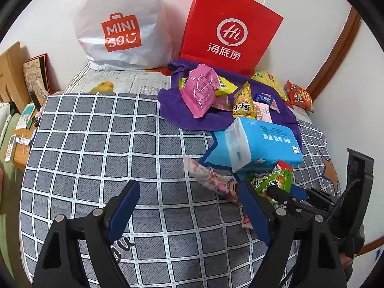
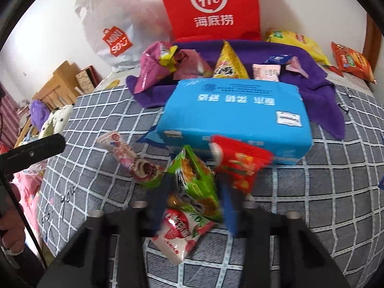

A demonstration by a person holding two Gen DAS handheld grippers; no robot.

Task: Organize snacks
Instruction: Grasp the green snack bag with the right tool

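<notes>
My right gripper (image 2: 195, 180) is shut on a crumpled green snack packet (image 2: 194, 168), its blue fingers (image 2: 160, 192) pressing on both sides. A red packet (image 2: 240, 165) and a white strawberry packet (image 2: 177, 235) lie against the green one. In the left wrist view my right gripper (image 1: 288, 190) holds the same green packet (image 1: 273, 182) beside a blue tissue pack (image 1: 261, 144). My left gripper (image 1: 187, 182) hangs open over the checked bedcover (image 1: 96, 144) with nothing between its fingers. A pink-and-white wrapper (image 1: 211, 182) lies just by its right finger.
A purple towel (image 1: 172, 105) behind the tissue pack carries pink (image 1: 199, 91), yellow (image 1: 242, 103) and small packets. A red paper bag (image 1: 228, 31) and a white MINISO bag (image 1: 120, 24) lean on the wall. Yellow (image 2: 295, 40) and orange (image 2: 352, 62) packets lie far right. A cluttered wooden desk (image 1: 14, 110) stands left.
</notes>
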